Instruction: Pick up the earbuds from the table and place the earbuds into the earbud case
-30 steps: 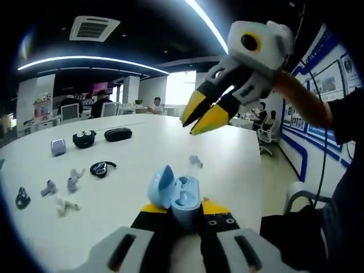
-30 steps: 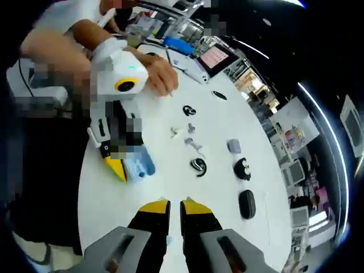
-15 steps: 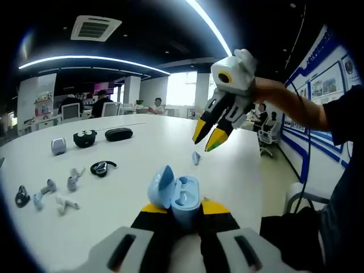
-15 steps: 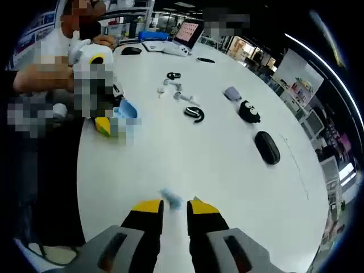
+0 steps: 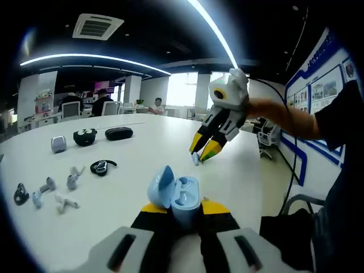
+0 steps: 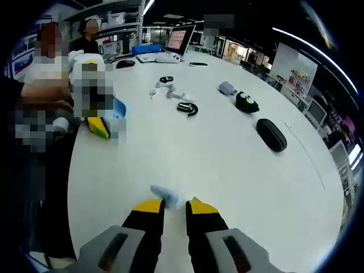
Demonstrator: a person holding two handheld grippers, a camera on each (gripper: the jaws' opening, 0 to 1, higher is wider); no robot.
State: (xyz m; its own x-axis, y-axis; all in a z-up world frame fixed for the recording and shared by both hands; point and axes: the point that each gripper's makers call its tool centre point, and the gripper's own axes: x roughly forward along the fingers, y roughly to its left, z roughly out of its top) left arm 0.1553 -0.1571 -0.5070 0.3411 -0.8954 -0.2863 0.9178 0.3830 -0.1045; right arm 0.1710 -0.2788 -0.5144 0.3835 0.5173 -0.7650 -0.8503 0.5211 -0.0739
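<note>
My left gripper (image 5: 183, 209) is shut on a light blue earbud case (image 5: 177, 197), which stands on the white table (image 5: 142, 151) with its lid open. A small light blue earbud (image 5: 195, 158) lies on the table beyond the case. My right gripper (image 5: 202, 153) comes in from the right, its yellow tips low over that earbud. In the right gripper view the earbud (image 6: 164, 193) lies just ahead of my right gripper (image 6: 169, 203), whose jaws stand a narrow gap apart with nothing between them. Far left there, the left gripper (image 6: 98, 126) holds the case (image 6: 118, 107).
Left on the table lie a grey case (image 5: 58, 144), a black case with eyes (image 5: 84, 137), a black oval case (image 5: 118, 133), a black ear-hook earbud (image 5: 102, 167) and several loose grey and white earbuds (image 5: 67, 187). A person's arm (image 5: 284, 116) reaches in at right.
My right gripper has come down from high above the table to the light blue earbud. The left gripper has stayed still with the case.
</note>
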